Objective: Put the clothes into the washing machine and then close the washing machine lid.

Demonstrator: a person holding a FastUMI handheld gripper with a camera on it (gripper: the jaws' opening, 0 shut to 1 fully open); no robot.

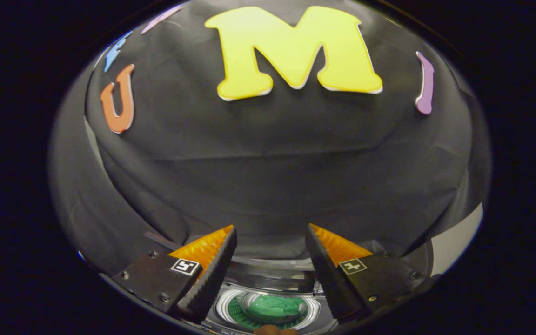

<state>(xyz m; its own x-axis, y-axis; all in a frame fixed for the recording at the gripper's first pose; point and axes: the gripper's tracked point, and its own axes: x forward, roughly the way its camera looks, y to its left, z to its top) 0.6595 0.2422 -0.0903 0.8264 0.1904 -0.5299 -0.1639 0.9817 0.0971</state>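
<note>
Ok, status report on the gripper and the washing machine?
Gripper open, holding nothing. Green cloth in washing machine drum, below fingers. Lid not shut.

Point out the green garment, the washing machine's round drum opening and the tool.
Green crumpled garment (273,308), gripper view: middle of the cloth.
Round white-rimmed washing machine drum opening (222,307), gripper view: its rim.
Tool (270,232), gripper view: midway between open fingertips.

clothes (272,308) in washing machine (268,279) drum | below parted jaws, nothing held

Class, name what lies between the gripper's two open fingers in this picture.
In the gripper view, the washing machine's open drum shows between the gripper fingers, with a green garment inside.
</note>
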